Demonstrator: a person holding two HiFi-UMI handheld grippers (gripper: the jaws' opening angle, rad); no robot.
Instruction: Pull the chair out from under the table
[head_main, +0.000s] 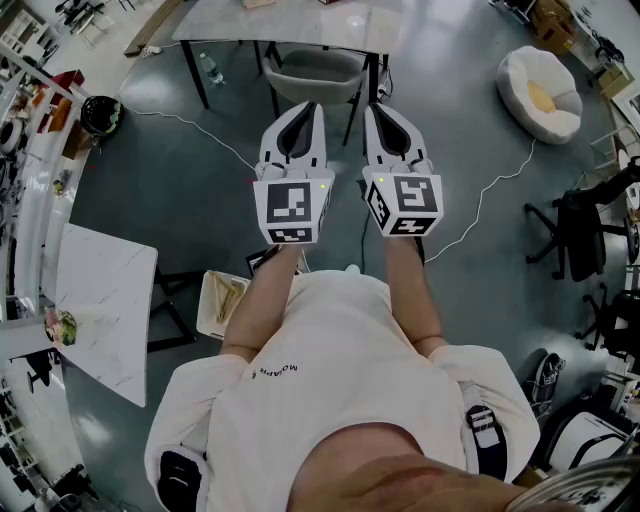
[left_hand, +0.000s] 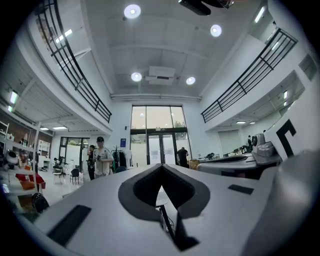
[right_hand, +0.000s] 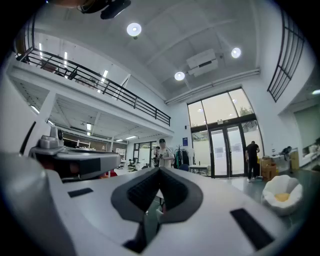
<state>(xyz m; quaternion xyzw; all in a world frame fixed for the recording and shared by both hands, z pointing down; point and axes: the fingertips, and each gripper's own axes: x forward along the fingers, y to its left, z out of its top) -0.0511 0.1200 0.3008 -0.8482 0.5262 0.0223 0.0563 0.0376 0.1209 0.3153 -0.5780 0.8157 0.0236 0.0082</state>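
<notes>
Chair (head_main: 315, 72) sits tucked under the marble-topped counter (head_main: 300, 22) at the far side of the floor. Its grey curved back faces the person and its seat is mostly hidden beneath the top. Both tools are held side by side, roughly level, and aimed at it, but they are well short of it, with bare floor between. The left gripper (head_main: 303, 108) has its jaws pressed together with nothing between them, and its own view shows only the room beyond the tips. The right gripper (head_main: 379, 108) looks the same, jaws together and empty. The step in hand appears to be the approach, so the pull has not begun. To do it well, at least one gripper would need to spread its jaws before reaching the chair. It should then take the top edge of the backrest near the middle, where the shell looks thin enough to pinch. A grip by both, one toward each side, would likely keep the chair from swinging. The pull should run straight back toward the person, low and steady, watching the dark counter leg (head_main: 372, 75) just beside the chair and the white cable (head_main: 215, 135) lying on the floor near the path.
</notes>
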